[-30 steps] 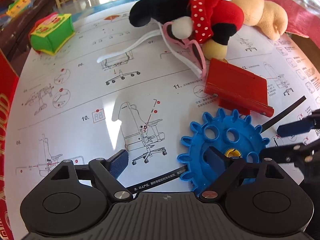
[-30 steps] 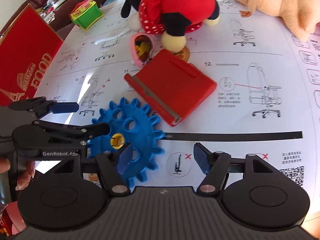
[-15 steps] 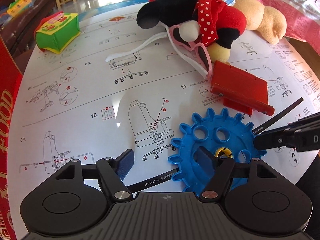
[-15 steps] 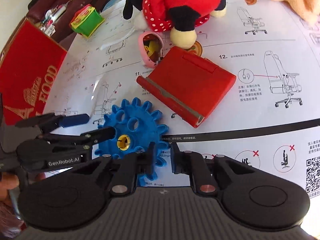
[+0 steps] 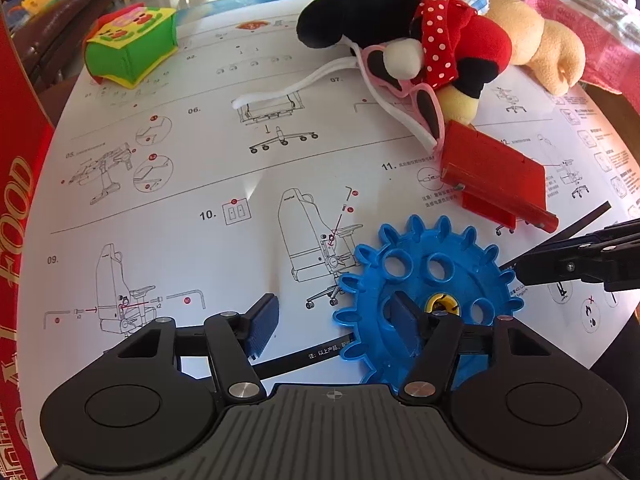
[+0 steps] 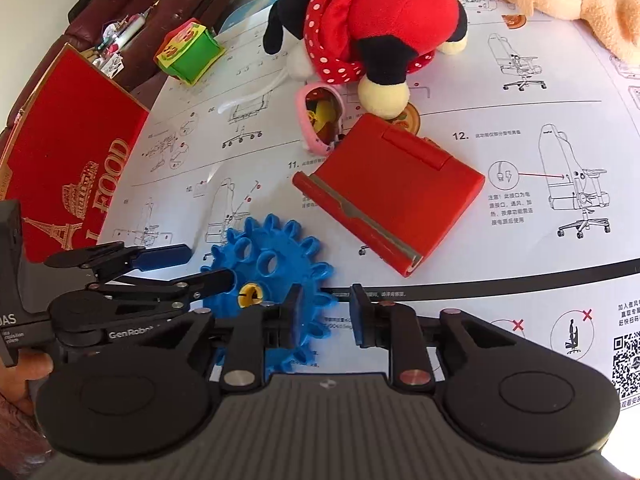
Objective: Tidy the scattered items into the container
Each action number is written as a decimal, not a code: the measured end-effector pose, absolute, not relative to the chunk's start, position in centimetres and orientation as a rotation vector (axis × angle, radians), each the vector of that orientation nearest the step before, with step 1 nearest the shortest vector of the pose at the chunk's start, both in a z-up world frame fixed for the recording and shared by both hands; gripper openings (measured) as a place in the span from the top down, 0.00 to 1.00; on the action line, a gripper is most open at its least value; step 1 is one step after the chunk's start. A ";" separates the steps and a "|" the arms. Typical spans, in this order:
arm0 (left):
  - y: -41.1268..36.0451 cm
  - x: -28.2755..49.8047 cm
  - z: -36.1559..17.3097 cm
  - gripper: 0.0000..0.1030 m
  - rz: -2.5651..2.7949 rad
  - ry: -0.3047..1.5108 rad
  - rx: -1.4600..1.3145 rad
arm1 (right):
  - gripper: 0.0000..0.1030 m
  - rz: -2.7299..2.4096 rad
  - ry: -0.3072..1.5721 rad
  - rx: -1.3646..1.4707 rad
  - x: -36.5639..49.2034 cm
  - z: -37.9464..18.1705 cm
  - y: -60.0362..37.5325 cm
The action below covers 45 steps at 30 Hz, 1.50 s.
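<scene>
The instruction sheet covers the table, and the red box printed "FOOD" lies at its left edge. The mouse plush and tan plush sit at the far side, the green block far left, as a second ago. The red stand lies flat just beyond the blue gear, which lies flat on the sheet, nearer the left gripper's lens than before.

The left gripper has been closing and stands half open, astride the gear's left edge: its right finger is over the gear by the yellow hub, its left finger over bare paper. The right gripper pinched nearly shut half a second ago and has just reopened to a narrow gap; its left finger overlaps the gear's rim, and whether the pads touch the gear I cannot tell.
</scene>
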<state>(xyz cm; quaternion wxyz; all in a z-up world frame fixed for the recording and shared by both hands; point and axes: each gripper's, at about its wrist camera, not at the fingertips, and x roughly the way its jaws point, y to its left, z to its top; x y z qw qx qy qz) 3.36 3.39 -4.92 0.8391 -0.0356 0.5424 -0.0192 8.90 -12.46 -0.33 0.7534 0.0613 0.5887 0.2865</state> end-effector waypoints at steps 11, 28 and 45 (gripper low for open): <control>3.4 3.1 -4.8 0.40 -0.048 1.132 -0.068 | 0.56 0.669 1.264 0.140 8.6 -0.7 -10.0; 4.0 2.9 -4.5 0.65 -0.028 1.140 -0.096 | 0.82 0.666 1.220 0.121 9.0 1.5 -10.0; 4.0 2.6 -3.9 0.76 -0.048 1.163 -0.135 | 0.86 0.638 1.233 -0.038 7.5 -0.6 -8.0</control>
